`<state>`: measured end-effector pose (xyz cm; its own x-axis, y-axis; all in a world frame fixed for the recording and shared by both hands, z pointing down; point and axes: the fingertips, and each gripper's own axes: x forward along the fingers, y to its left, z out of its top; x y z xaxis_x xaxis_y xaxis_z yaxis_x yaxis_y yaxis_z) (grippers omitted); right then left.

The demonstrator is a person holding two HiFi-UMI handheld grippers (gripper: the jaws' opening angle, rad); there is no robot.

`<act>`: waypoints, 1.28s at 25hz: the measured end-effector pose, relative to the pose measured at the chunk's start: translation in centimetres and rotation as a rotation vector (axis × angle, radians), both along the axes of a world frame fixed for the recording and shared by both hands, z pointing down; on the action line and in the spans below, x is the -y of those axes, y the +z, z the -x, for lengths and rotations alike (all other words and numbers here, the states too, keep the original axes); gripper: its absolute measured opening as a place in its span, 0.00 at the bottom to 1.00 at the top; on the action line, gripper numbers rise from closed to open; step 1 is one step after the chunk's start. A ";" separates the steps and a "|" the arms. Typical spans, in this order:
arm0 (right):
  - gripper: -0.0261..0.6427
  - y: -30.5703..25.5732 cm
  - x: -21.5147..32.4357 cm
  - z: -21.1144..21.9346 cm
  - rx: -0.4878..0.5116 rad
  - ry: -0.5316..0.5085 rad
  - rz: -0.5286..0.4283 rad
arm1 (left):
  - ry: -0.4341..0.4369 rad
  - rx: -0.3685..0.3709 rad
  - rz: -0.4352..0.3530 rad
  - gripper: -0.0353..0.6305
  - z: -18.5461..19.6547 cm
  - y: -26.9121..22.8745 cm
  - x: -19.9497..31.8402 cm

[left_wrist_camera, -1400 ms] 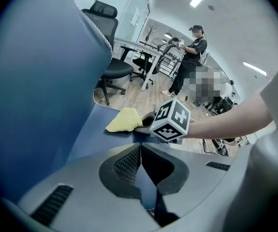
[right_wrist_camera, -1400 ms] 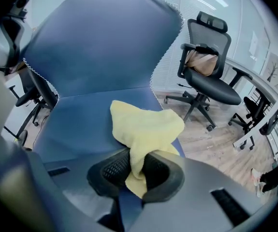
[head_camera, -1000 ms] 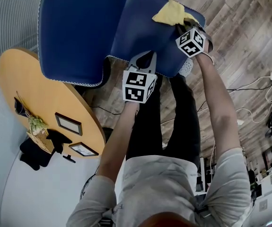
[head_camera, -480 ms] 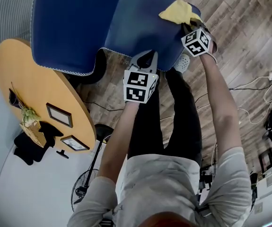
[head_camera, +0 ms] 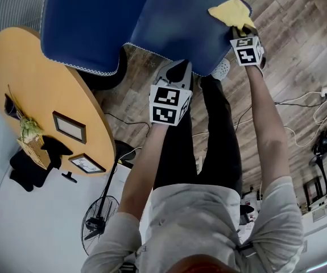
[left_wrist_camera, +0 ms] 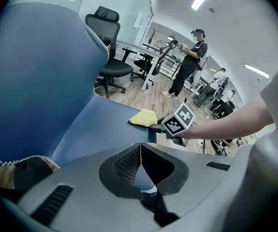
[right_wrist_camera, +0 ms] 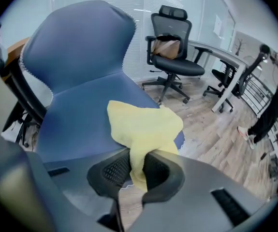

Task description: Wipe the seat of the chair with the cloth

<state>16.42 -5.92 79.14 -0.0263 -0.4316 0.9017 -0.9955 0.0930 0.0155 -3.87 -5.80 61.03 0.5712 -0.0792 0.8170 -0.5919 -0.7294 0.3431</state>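
Head view — right gripper (head_camera: 238,32) clamps cloth (head_camera: 230,13) on seat (head_camera: 174,21).

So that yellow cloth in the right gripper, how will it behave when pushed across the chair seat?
Probably floppy: the cloth crumples into soft folds where the jaws of the right gripper pinch it. It looks thin, so likely light. Pushed over the smooth seat, it may bunch up rather than stay flat.

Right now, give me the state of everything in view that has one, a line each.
chair seat, upright, cloth lying at one edge.
cloth, crumpled, one end pinched between jaws.
right gripper, shut on the cloth.
left gripper, shut, holding nothing.
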 end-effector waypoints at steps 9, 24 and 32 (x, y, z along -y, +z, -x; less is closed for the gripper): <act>0.14 -0.3 -1.2 1.7 0.047 0.367 0.018 | 0.070 0.018 0.018 0.09 2.8 0.6 3.2; 0.14 -0.6 0.6 4.4 0.043 0.718 0.012 | 0.121 -0.011 0.045 0.09 3.7 0.1 6.0; 0.14 -0.3 3.6 8.4 0.135 0.753 -0.033 | 0.074 -0.003 0.053 0.09 4.7 0.4 7.0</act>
